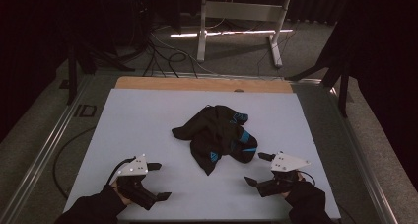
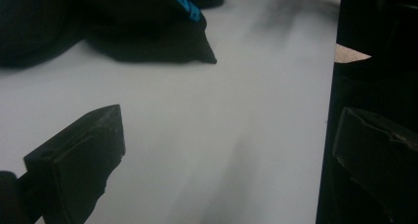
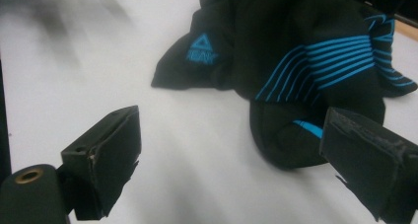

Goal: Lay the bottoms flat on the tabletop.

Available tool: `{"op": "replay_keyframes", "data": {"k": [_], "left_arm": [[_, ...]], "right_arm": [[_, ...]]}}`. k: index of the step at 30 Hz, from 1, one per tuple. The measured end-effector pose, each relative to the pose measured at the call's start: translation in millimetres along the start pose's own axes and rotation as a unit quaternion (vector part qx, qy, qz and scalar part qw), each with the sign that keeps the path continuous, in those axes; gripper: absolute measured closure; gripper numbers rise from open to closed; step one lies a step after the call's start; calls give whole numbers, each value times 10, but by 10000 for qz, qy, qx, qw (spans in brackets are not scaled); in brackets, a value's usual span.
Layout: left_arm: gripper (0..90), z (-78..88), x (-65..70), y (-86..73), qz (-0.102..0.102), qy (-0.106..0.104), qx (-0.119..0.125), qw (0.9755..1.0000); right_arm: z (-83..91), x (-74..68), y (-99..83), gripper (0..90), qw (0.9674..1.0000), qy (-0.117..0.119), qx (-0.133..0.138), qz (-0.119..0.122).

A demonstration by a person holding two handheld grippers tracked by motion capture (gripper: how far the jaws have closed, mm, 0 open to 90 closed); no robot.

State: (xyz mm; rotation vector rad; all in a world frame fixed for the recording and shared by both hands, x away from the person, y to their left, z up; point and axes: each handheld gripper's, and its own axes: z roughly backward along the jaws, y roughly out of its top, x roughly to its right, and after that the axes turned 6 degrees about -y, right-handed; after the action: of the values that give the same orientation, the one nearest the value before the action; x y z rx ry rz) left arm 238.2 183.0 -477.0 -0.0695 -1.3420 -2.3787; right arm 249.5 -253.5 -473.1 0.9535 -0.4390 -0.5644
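A crumpled black garment [image 1: 217,135] with blue stripes and a small blue triangle logo lies in the middle of the white table top [image 1: 148,120]. My left gripper [image 1: 158,181] rests near the front left, open, nothing between its jaws, a short way from the cloth's nearest corner [image 2: 204,54]. My right gripper [image 1: 259,168] stands open at the front right, just before the garment's striped edge [image 3: 315,61]. In the right gripper view its jaws frame a fold of the cloth [image 3: 286,140] without touching it.
A wooden strip [image 1: 202,84] runs along the table's far edge. Behind it stand a white metal frame [image 1: 241,17] and loose cables [image 1: 162,56] on the floor. Metal rails [image 1: 44,150] border the table's left and right sides.
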Motion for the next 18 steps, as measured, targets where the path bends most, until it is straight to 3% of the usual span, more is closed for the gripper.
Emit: {"op": "replay_keyframes", "data": {"k": [7, 9, 11, 18], "left_arm": [[2, 32, 28, 106, -54, -21, 10, 10000], [2, 26, 37, 138, -45, 72, -37, 10000], [2, 19, 46, 183, -41, 22, -37, 10000], [3, 33, 37, 304, 7, -17, 15, 10000]], "right_arm": [[95, 54, 109, 87, 9994, -124, 218, -244], [114, 54, 126, 87, 9992, -170, 255, -246], [178, 58, 187, 87, 9987, -360, 331, -160], [315, 103, 320, 87, 9977, -445, 476, -201]]}}
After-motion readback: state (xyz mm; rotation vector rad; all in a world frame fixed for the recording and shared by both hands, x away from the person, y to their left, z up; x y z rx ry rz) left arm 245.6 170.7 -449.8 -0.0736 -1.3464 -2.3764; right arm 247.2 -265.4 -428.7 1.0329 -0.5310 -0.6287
